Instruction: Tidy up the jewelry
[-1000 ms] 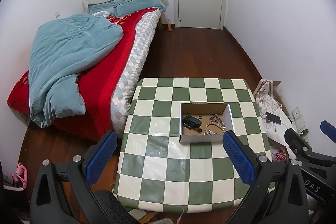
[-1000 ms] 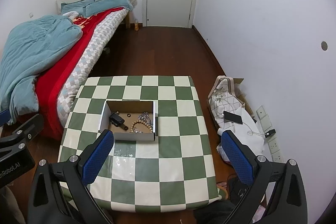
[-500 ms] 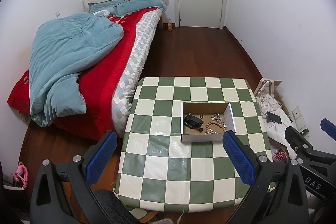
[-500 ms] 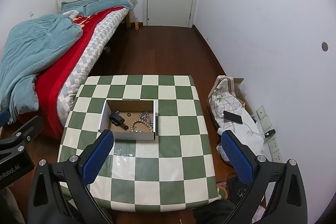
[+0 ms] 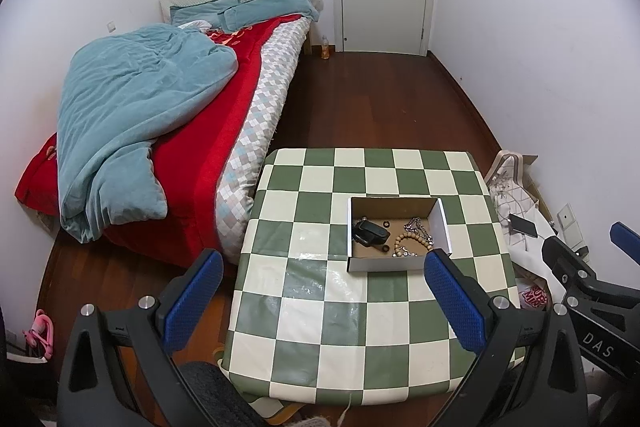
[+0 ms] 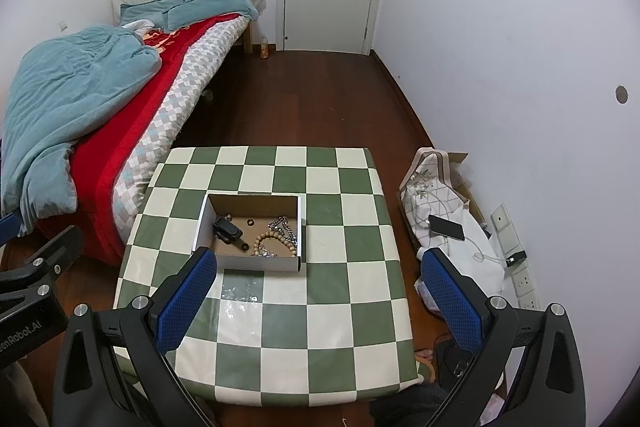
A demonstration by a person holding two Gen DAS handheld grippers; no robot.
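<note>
On the tabletop [image 5: 360, 307]: cardboard box [image 5: 398, 237] is sitting open, all jewelry inside.
Box contents: wooden bead bracelet [image 5: 408, 241], silver chain [image 5: 418, 227], black case [image 5: 370, 231], small dark rings [image 5: 386, 224].
Left claw [image 5: 320, 301]: hovering wide, holding nothing.
Right claw [image 6: 320, 297]: hovering wide too, empty.
Risk: I'm guessing the chain is tangling with the beads, so grabbing one drags both.

Both grippers, left [image 5: 324, 297] and right [image 6: 316, 291], are black frames with silver screws, textured blue pads [image 5: 454, 301] and white lettering.
</note>
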